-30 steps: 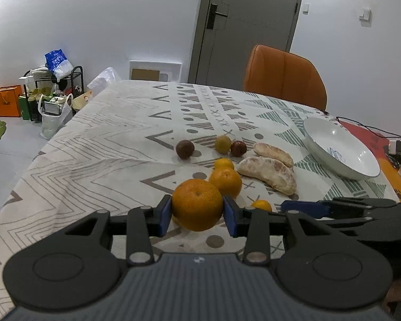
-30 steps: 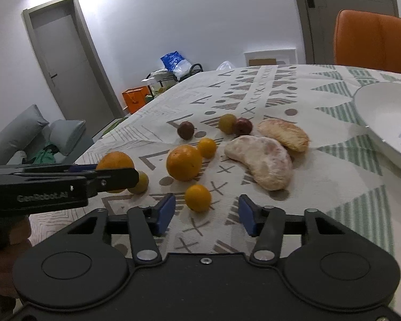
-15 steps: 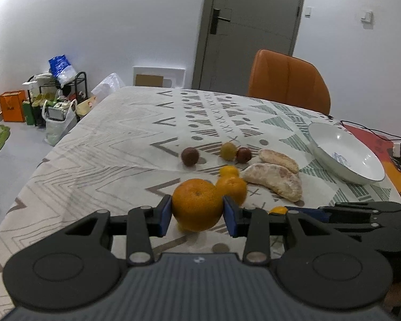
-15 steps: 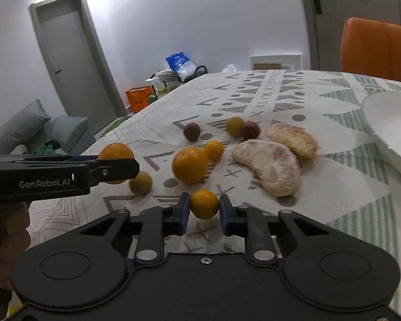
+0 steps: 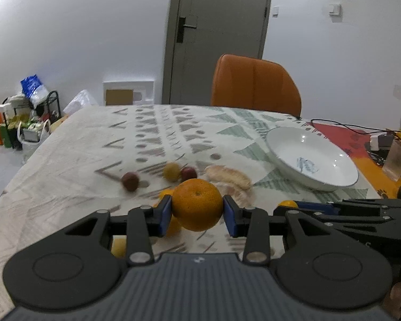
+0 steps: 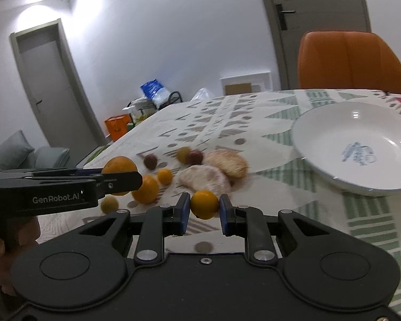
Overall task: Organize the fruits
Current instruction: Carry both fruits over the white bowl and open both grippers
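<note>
Two blue-padded tongs pinch round fruit: the left gripper [image 5: 197,212] a dimpled orange [image 5: 197,204], the right gripper [image 6: 204,211] a smooth kumquat [image 6: 204,204]. Both hang above the patterned tablecloth [image 5: 74,157] near a glossy white bowl [image 6: 318,160].

Ahead of my grippers: loose fruit cluster [image 6: 173,168] and two peeled segments [image 6: 214,171] crowded near cloth. White bowl [image 6: 355,149] lay beyond, interior bare; striped cloth [image 6: 294,187] between segments and bowl offered clear lane. Orange chair [image 5: 254,83] blocked table's far edge.
</note>
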`<state>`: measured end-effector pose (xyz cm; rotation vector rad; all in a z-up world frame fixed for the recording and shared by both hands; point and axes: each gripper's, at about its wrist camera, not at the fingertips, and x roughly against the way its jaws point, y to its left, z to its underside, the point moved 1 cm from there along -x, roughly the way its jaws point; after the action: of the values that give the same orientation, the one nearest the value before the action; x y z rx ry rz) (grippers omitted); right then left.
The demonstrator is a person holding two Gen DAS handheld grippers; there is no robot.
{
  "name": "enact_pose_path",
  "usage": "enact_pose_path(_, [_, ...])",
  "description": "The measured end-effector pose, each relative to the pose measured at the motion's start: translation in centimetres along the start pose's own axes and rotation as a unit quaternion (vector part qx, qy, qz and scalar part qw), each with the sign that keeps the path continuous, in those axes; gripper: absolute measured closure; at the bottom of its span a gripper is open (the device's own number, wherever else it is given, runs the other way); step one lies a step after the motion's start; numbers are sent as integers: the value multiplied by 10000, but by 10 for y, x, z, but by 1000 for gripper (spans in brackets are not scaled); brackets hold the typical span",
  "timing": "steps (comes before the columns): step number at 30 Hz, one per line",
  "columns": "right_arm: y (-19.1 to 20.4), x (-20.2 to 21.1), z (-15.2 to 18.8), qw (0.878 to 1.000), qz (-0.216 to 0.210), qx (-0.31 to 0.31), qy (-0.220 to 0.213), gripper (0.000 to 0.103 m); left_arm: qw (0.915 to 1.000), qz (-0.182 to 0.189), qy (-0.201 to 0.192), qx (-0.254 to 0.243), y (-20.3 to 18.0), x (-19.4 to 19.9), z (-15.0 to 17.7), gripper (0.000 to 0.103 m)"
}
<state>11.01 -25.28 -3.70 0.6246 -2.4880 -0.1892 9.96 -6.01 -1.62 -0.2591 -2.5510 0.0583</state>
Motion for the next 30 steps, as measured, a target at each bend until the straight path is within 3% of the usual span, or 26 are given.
enact_pose_path(30, [-88, 47, -19, 9925, 696, -612, -798, 81, 9984, 299, -45, -481, -74, -42, -32, 64])
